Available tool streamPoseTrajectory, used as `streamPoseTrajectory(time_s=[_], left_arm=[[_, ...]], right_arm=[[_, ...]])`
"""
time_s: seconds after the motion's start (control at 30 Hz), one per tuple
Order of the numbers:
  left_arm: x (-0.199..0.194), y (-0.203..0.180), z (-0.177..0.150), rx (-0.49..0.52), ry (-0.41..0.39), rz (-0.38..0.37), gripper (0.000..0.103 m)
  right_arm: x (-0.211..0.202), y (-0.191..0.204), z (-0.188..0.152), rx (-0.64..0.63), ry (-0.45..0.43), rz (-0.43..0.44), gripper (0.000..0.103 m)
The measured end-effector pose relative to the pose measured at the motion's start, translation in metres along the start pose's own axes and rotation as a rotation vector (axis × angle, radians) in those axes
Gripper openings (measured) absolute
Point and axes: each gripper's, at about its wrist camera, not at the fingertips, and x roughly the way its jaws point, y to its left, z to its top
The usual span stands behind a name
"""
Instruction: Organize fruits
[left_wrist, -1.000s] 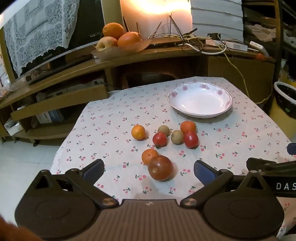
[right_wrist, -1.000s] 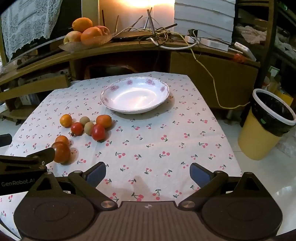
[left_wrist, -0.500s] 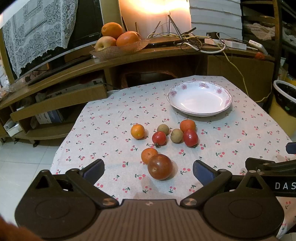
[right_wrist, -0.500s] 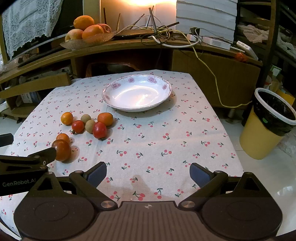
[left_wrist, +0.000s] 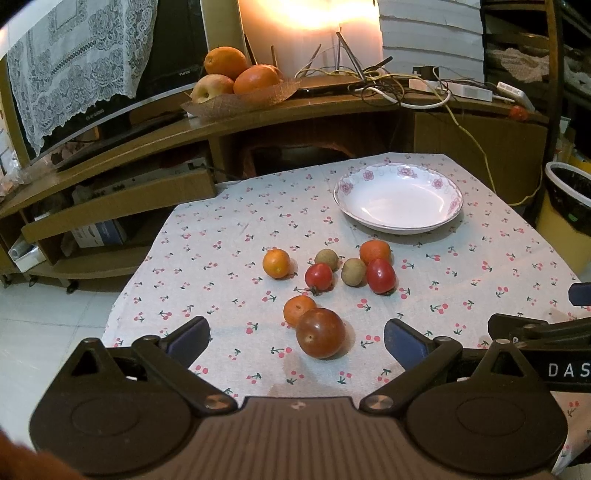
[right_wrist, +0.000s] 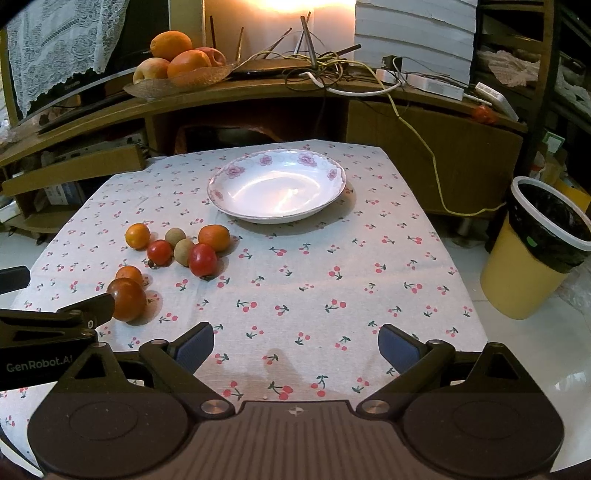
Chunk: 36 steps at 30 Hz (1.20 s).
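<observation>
Several small fruits lie on the cherry-print tablecloth (left_wrist: 221, 258): a large dark red tomato (left_wrist: 320, 333), a small orange (left_wrist: 298, 309) touching it, another orange (left_wrist: 276, 263), two red tomatoes (left_wrist: 318, 276) (left_wrist: 381, 276), two brownish round fruits (left_wrist: 327, 258) (left_wrist: 353, 271) and an orange (left_wrist: 375, 252). Beyond them stands an empty white floral plate (left_wrist: 398, 197). My left gripper (left_wrist: 295, 338) is open, with the dark tomato just ahead between its fingers, untouched. My right gripper (right_wrist: 295, 345) is open over bare cloth; the fruit cluster (right_wrist: 177, 245) sits to its left and the plate (right_wrist: 277, 184) is ahead.
A wooden shelf behind the table carries a fruit dish (left_wrist: 240, 94) with oranges and an apple, plus tangled cables (left_wrist: 388, 88). A yellow bin (right_wrist: 535, 251) with a black liner stands on the floor right of the table. White tile floor lies to the left.
Both grippers have drifted slightly forward and lower toward the table; the fruits and plate sit a little nearer in view. Nothing was grasped or moved.
</observation>
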Motion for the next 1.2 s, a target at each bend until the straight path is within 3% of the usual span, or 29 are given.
streamPoseTrajectory(time_s=[0.23, 0.5, 0.8, 0.97, 1.2], left_arm=[[-0.011, -0.002, 0.001, 0.020, -0.027, 0.020, 0.103], [-0.014, 0.011, 0.005, -0.021, -0.036, -0.012, 0.101], [0.023, 0.018, 0.003, -0.037, 0.017, -0.073, 0.099], [0.041, 0.022, 0.008, -0.069, 0.036, -0.102, 0.097], [0.062, 0.016, 0.005, -0.022, 0.080, -0.108, 0.089]], right_arm=[[-0.004, -0.001, 0.001, -0.001, -0.009, 0.015, 0.096], [-0.010, 0.000, 0.008, 0.000, -0.007, 0.042, 0.096], [0.009, 0.009, 0.014, -0.041, 0.045, 0.083, 0.091], [0.025, 0.019, 0.026, -0.137, 0.059, 0.103, 0.086], [0.048, 0.016, 0.043, -0.191, 0.073, 0.121, 0.085]])
